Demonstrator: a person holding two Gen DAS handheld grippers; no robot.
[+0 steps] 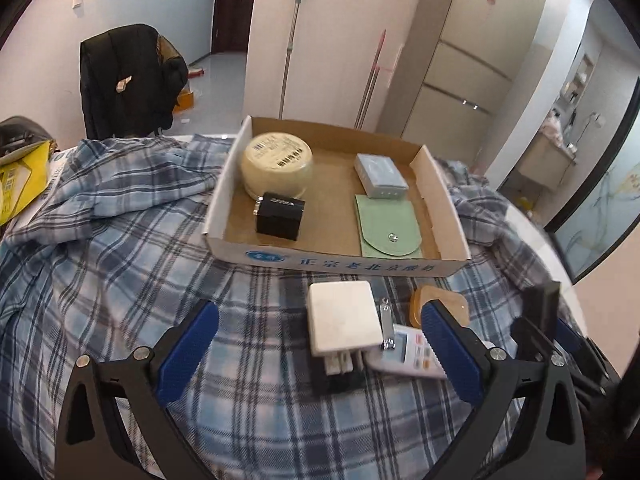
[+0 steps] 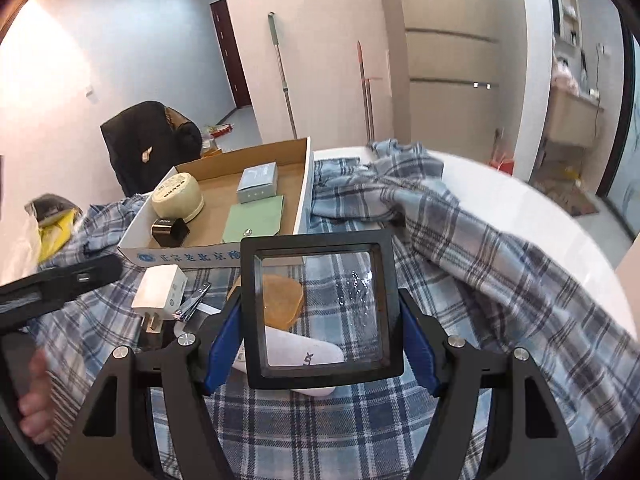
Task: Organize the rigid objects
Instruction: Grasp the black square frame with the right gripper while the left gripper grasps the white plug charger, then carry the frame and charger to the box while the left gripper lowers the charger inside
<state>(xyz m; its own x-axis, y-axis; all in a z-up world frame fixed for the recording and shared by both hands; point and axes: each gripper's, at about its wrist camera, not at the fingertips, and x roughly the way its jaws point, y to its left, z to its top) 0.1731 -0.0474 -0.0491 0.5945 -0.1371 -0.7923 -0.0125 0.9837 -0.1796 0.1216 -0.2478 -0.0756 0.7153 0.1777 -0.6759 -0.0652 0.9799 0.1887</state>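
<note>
The left tool (image 1: 320, 344) is tilting downward at lower centre, fingers spread wide around the white charger (image 1: 344, 318), not touching. The right tool (image 2: 320, 344) is angling downward, pinching a black-framed clear case (image 2: 320, 308) upright at centre, below the cardboard tray (image 2: 308, 184).

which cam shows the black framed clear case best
The right wrist view: the black framed clear case fills the centre, held between the right gripper pads, its clear panel showing the cloth behind. The left wrist view catches only a dark edge of it at far right.
</note>
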